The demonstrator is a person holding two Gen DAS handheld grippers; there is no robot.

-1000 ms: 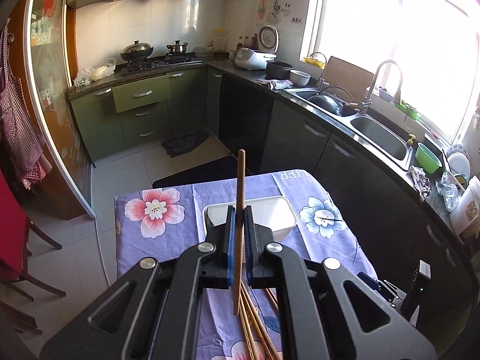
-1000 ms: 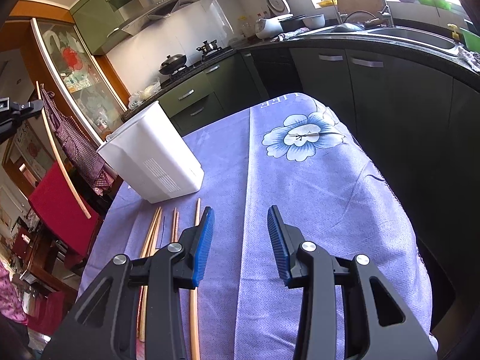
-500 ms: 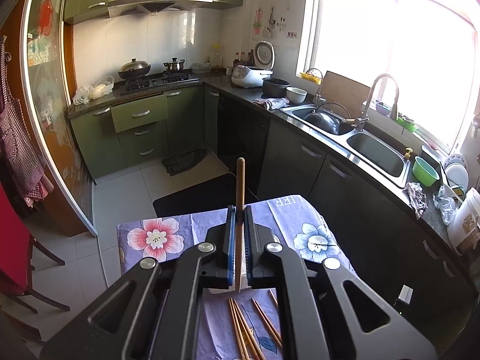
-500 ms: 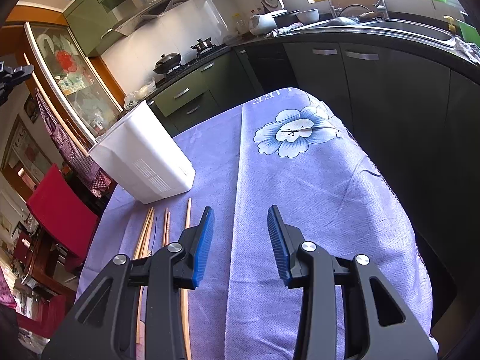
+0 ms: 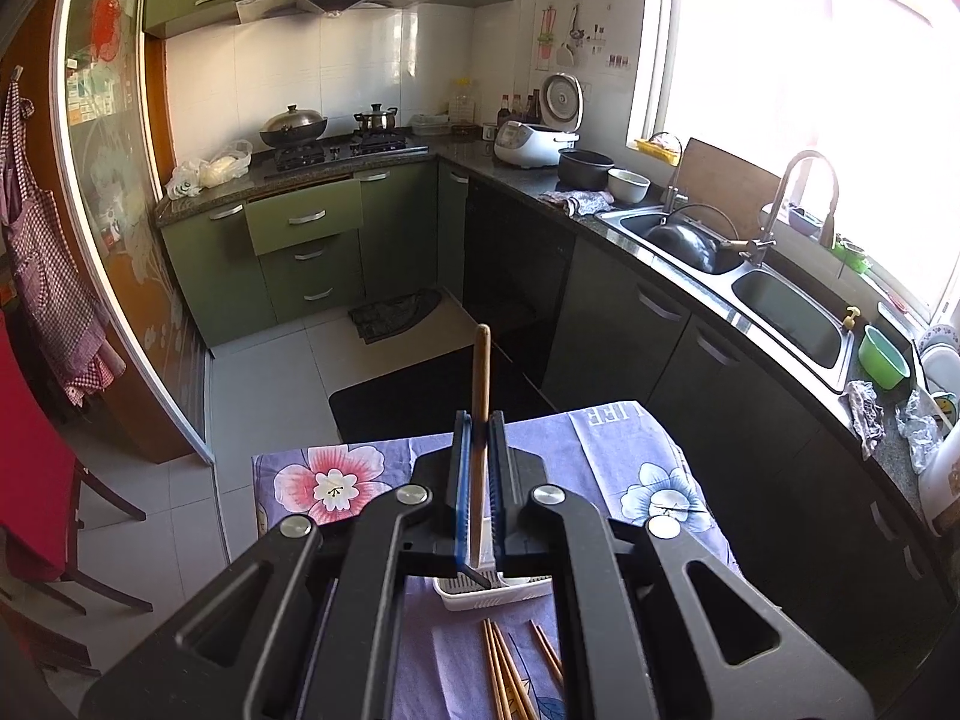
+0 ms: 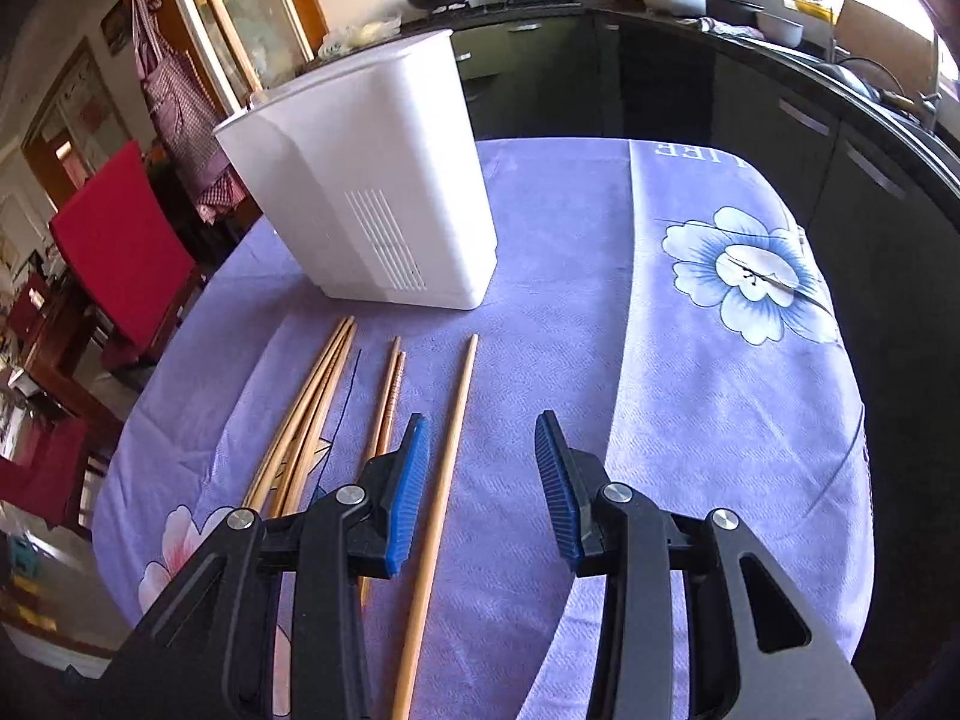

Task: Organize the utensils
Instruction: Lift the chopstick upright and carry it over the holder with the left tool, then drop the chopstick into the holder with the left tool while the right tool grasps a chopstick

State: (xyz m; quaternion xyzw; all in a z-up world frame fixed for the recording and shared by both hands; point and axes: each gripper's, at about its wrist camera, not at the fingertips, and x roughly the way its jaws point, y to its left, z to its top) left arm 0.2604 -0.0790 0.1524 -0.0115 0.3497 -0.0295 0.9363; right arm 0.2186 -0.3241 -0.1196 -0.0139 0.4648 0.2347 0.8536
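My left gripper (image 5: 479, 426) is shut on a brown wooden chopstick (image 5: 480, 372) and holds it upright, high above the white utensil holder (image 5: 492, 591). That chopstick also shows in the right wrist view (image 6: 225, 27), standing in or above the holder's (image 6: 384, 180) mouth. Several loose chopsticks (image 6: 312, 414) lie on the purple floral tablecloth (image 6: 660, 360) in front of the holder. My right gripper (image 6: 480, 468) is open and empty, low over the cloth, with one chopstick (image 6: 444, 480) lying just inside its left finger.
Red chairs (image 6: 120, 252) stand left of the table. Dark kitchen cabinets (image 5: 660, 330), a sink (image 5: 786, 312) and a stove (image 5: 336, 150) run behind and to the right. The table edge (image 6: 852, 420) drops off at the right.
My left gripper has risen higher with the chopstick, so the holder now sits far below it. My right gripper has swung left and down toward the loose chopsticks.
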